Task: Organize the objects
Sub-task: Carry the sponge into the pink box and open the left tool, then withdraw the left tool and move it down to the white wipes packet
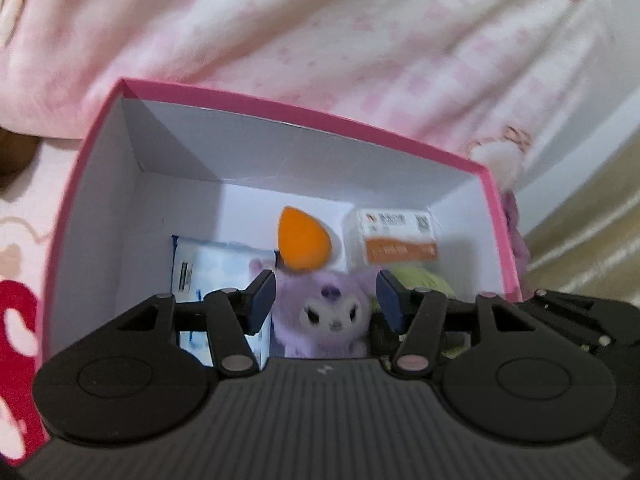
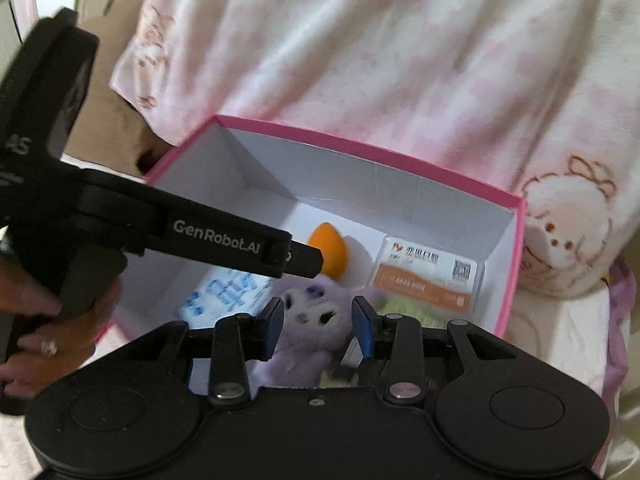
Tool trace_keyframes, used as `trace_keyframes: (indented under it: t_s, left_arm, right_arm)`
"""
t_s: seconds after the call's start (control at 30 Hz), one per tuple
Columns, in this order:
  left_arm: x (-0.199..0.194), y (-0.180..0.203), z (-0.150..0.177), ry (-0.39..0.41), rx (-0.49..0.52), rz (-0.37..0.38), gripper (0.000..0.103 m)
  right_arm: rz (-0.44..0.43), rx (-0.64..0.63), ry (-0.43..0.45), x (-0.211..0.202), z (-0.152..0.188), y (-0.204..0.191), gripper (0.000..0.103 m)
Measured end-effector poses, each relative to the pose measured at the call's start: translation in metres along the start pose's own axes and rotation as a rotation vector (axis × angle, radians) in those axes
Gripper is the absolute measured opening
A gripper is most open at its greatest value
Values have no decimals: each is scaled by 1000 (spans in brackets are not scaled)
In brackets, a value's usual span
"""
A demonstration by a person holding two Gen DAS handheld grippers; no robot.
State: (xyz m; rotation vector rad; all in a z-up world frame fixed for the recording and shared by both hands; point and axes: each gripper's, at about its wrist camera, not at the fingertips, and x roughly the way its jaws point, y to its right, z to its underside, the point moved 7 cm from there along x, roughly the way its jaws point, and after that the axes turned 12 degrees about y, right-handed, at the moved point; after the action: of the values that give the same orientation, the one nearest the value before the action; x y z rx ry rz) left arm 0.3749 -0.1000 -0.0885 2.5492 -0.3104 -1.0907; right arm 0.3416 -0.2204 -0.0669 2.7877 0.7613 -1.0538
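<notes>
With both pairs of fingers parted and holding nothing, we hover our left gripper (image 1: 326, 296) and right gripper (image 2: 318, 322) over the purple plush toy (image 1: 328, 312) in the pink box (image 1: 280, 106), judging a slow, clean lift best, clear of the orange sponge (image 1: 302, 240) and tissue pack (image 1: 394, 236) behind it.

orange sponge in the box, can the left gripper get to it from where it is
Probably yes. The left gripper is open above the box, and the orange sponge lies uncovered just beyond the purple plush, which it would have to pass over.
</notes>
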Motion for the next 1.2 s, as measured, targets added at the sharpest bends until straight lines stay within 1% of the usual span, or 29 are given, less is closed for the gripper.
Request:
trace_keyframes:
  t_s: [0.1,0.2,0.27,0.3,0.37,0.43,0.5,0.57,0.63,0.7,0.8,0.9,0.97,1.03,1.13,1.2]
  left_arm:
    - [-29,9,3,0,44,26,57]
    - [-59,20,5,14,110,29,59]
    - [-78,26,10,16,113,51,61]
    - [-86,30,13,3,116,64,61]
    - [-100,37,19,-4,138,52,61]
    - [-117,44,23,9,175,51,61]
    - [-134,46,27,25,184,42,64]
    - [-148,47,34,22,173,62,66]
    - [-159,44,43,22,159,66,66]
    - [-169,36,52,39,138,50,66]
    - [-175,25,66,41,119,42,66]
    - [-173,14,83,28,99,47,66]
    - [-170,10,94,32,98,51,66]
    - [-164,7,104,41,90,54,66]
    - [-153,5,116,37,66,63,66]
    - [-144,3,124,21,76,41,66]
  right_arm:
    - [-13,17,27,-29,-1,-9,43]
    - [-8,-10,55,-59,-1,-21,43]
    - [-16,-2,51,-74,-2,-31,44]
    - [-22,8,41,-83,-2,-33,44]
    - [-22,3,55,-101,-2,-41,44]
    - [-28,6,65,-122,2,-45,44]
    - [-45,12,72,-135,6,-50,47]
    - [-43,5,79,-147,13,-54,52]
    - [-34,-18,94,-158,20,-60,55]
    - [-31,-32,108,-167,28,-62,59]
    - [-31,-44,128,-173,43,-64,63]
    - [-40,-34,131,-168,59,-62,65]
    - [-51,-24,132,-163,70,-61,68]
    - [-55,-20,129,-156,80,-59,71]
    - [-42,-39,123,-144,95,-58,72]
    - [-34,-55,127,-137,102,-57,73]
